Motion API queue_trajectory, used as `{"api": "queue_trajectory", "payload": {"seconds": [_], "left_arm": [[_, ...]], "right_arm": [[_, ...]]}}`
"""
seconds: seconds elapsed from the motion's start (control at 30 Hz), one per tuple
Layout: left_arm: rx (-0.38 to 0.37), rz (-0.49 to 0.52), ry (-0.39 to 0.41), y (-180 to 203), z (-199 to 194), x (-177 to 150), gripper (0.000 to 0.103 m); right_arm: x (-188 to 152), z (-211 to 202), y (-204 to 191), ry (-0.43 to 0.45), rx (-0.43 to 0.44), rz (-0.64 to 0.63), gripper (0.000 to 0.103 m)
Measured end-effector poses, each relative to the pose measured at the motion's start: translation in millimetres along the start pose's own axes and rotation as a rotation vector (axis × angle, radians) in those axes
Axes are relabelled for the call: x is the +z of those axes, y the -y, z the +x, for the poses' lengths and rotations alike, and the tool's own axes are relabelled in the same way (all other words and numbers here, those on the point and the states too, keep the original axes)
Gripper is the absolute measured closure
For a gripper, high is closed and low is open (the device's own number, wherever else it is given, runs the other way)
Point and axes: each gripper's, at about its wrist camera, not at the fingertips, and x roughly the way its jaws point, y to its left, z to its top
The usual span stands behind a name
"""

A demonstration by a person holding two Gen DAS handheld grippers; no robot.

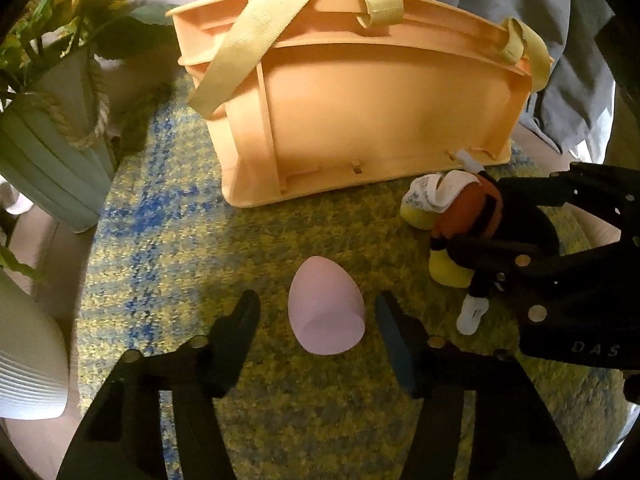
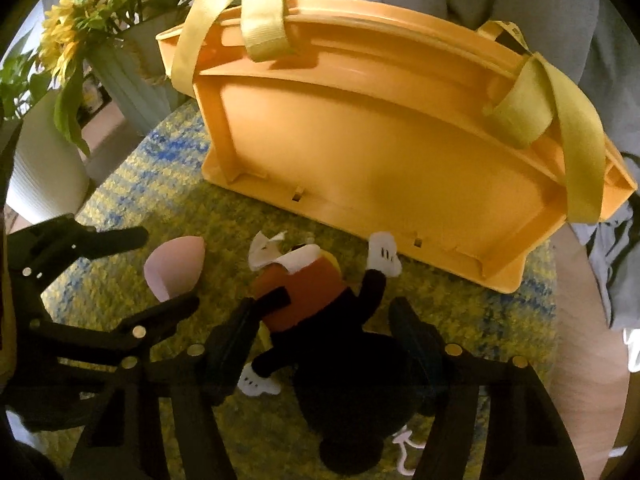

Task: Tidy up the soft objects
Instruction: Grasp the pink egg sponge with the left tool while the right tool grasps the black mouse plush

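One pink sponge egg, one plush toy, both hand-held grippers wide

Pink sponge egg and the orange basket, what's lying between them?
Only bare rug separates the pink egg from the basket, clearest in the left wrist view.

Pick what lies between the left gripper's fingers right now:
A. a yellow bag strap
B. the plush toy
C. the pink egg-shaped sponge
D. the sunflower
C: in the left wrist view the pink sponge lies on the rug between the open fingers of the left gripper, not yet pinched; the plush toy sits between the fingers of the right gripper instead.
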Motion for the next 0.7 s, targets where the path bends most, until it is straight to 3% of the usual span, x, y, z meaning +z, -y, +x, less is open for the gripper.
{"api": "queue_trajectory", "payload": {"seconds": [0.17, 0.37, 0.7], "left_arm": [[-0.012, 0.002, -0.013, 3.3, 5.3, -0.4, 0.066], [-0.015, -0.028, -0.003, 2.2, 2.9, -0.8, 0.067], [0.019, -0.075, 0.049, 0.2, -32.4, 0.3, 0.067]], "right_arm": [[-2.3, -2.0, -1.2, 0.025, -0.010, 0.010, 0.042], [-3.4, -5.3, -1.9, 0.053, -0.026, 0.030, 0.051], [-11.5, -24.3, 9.1, 0.098, -0.029, 0.102, 0.053]]}}
